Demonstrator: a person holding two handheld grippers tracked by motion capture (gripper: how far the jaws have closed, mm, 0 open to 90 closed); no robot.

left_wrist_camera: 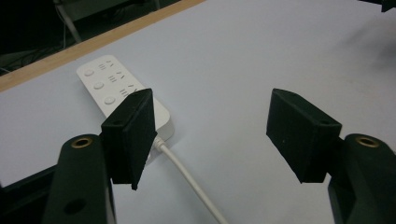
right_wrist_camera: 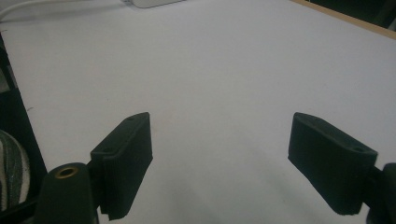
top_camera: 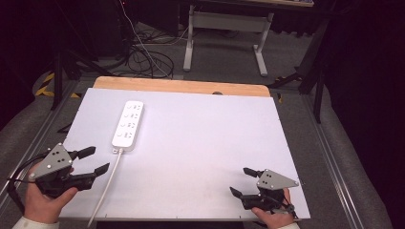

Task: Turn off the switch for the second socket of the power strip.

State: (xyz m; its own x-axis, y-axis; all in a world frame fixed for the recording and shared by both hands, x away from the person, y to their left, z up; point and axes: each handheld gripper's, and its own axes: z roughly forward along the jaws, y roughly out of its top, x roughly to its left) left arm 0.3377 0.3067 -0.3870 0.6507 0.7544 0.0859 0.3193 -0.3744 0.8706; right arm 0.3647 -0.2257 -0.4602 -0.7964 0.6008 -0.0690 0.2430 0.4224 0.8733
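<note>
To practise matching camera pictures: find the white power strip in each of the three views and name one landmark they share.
High view: the power strip lies left of centre, lengthwise toward the far edge.
Left gripper view: upper left, partly behind the left jaw.
Right gripper view: only its end, at the top edge.
Shared landmark: its white cord.

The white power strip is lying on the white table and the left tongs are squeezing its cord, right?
Not quite. The left tongs are open and hold nothing; the cord runs beside them, untouched, as the high view shows. The white power strip does lie on the white table.
</note>
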